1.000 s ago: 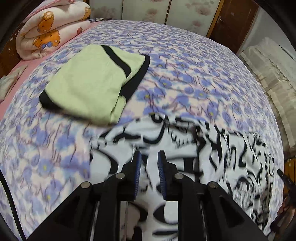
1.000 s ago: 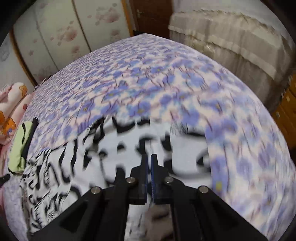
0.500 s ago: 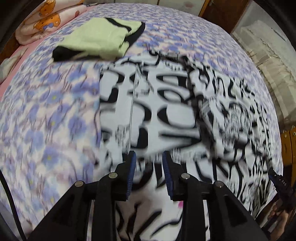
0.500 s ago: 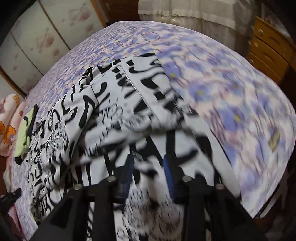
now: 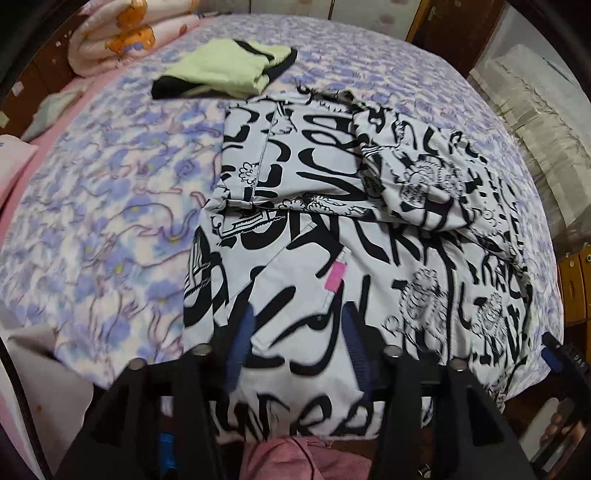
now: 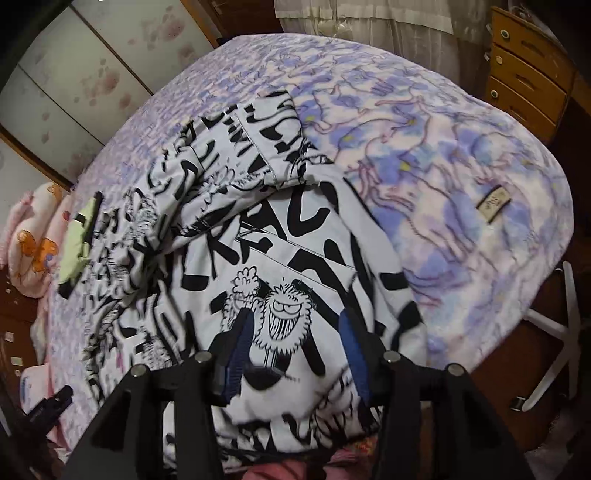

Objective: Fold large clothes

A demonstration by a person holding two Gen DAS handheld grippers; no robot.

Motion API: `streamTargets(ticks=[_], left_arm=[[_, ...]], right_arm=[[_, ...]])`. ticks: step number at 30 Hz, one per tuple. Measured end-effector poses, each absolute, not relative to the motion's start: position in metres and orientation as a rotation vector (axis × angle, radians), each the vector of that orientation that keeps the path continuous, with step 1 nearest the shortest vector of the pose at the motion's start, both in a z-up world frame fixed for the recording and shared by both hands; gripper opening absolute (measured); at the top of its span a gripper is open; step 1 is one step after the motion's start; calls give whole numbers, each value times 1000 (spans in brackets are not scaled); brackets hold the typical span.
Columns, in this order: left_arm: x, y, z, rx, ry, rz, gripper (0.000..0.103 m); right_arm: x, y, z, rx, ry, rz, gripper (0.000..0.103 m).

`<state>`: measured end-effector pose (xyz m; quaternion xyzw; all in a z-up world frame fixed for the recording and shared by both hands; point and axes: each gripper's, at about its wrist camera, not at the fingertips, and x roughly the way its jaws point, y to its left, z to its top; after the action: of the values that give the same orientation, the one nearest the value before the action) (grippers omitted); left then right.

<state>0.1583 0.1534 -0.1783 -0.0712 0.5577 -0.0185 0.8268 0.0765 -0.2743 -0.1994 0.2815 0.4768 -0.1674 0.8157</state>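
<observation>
A large white garment with black graffiti print (image 5: 314, 166) lies partly folded on the bed's purple floral blanket (image 5: 110, 206), and one flap is laid over its far half. My left gripper (image 5: 297, 332) hovers over its near end. Its jaws are opening, and the cloth lies beneath them, not pinched. In the right wrist view the same garment (image 6: 258, 240) spreads under my right gripper (image 6: 295, 339). Those jaws are also opening, with nothing pressed between the blue pads (image 6: 240, 343). Each gripper shows at the edge of the other's view.
A folded green garment with black trim (image 5: 229, 70) lies just beyond the printed one. A rolled pink quilt with bears (image 5: 110, 33) sits at the far left. Wooden drawers (image 6: 528, 66) and a white stand (image 6: 554, 350) flank the bed's right corner. Pink cloth (image 5: 295, 458) hangs below.
Both grippers let go of the garment's edge near the green cloth and drew back to the bed's near edge. Their jaws went from shut to wide apart.
</observation>
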Motion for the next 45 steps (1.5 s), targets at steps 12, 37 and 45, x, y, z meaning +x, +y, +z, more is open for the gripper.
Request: streamTargets(ticks=[12, 37, 45], left_arm=[[104, 162, -159, -123, 1245, 47, 95], [68, 213, -310, -470, 1404, 43, 84], [76, 228, -331, -473, 1432, 103, 77]], right_arm=[[29, -283, -166, 515, 1024, -337, 74], [8, -296, -290, 799, 1164, -241, 70], [12, -310, -313, 830, 1218, -286, 65]])
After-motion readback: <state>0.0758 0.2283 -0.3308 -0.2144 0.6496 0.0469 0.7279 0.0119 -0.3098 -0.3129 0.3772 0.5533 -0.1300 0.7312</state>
